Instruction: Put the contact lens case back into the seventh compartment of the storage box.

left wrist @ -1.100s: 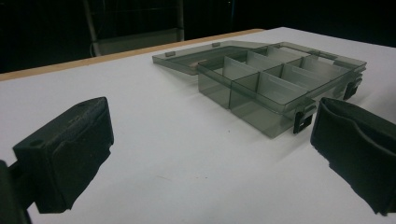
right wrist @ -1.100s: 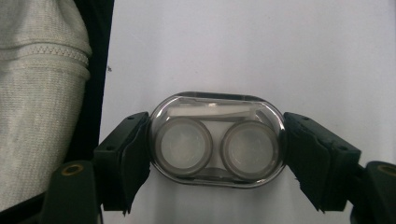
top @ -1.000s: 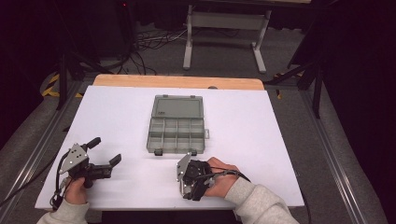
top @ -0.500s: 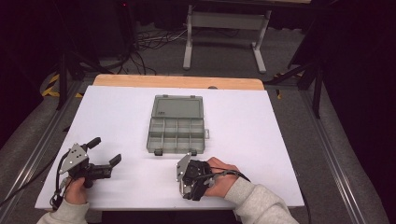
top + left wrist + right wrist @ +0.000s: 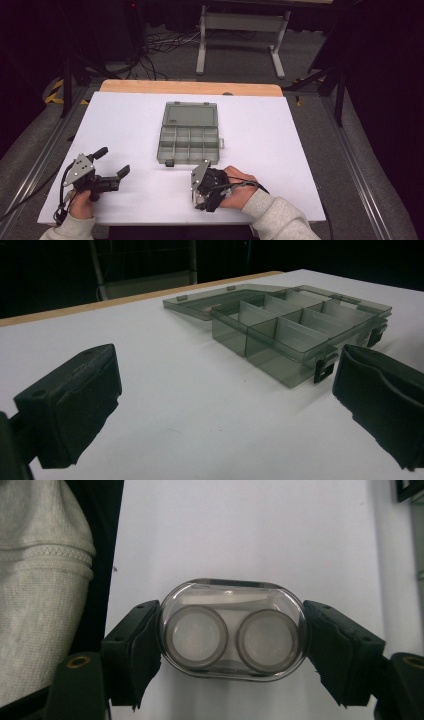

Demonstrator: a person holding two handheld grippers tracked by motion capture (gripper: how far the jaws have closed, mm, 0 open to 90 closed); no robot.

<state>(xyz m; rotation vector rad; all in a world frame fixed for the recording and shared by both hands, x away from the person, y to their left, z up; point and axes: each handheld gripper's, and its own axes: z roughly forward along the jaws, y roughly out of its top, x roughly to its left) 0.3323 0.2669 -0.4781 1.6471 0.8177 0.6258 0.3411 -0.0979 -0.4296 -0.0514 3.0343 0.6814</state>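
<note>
Two round wells show in the clear case [image 5: 232, 630] clamped by the right tool [image 5: 232, 655].

On my table [image 5: 125, 120] the compartment box [image 5: 189, 145] sits near the middle, a little toward the far edge, with its lid [image 5: 190, 114] lying flat behind it, toward the far edge. My left gripper [image 5: 111, 167] rests near the front left corner, well to the left of the box, with bare table between its jaws. My right gripper [image 5: 200, 192] lies by the front edge, just in front of the box's near wall. Between its jaws, over the table, sits a small two-well case [image 5: 232, 630], with a jaw on each of its ends.
</note>
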